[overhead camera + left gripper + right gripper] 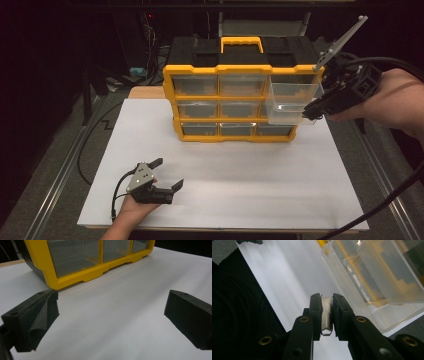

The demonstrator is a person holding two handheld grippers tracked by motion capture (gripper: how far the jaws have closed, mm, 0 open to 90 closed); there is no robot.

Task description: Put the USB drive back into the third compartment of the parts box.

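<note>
High view showed the right gripper (314, 111) clamped on the front tab of a clear plastic drawer (290, 102), which hung pulled out of the top right slot of the yellow and black organiser (235, 90). In the right gripper view its jaws stood nearly together, the pads pressing a thin translucent tab (327, 315) between them, with the drawer's see-through walls off to the upper right. The left gripper (167, 176) rested low on the white sheet (240, 185) near the front left corner, jaws spread wide with nothing between them; the left gripper view showed only bare sheet between the two black foam pads (37, 317), one of them with its facing peeled and creased. The organiser stood at the far edge of the sheet, its base touching it, with a broad bare stretch of sheet between it and the left gripper. Its remaining drawers sat flush, clear-fronted in a glossy yellow frame beneath a black top with a yellow handle (242, 44)
</note>
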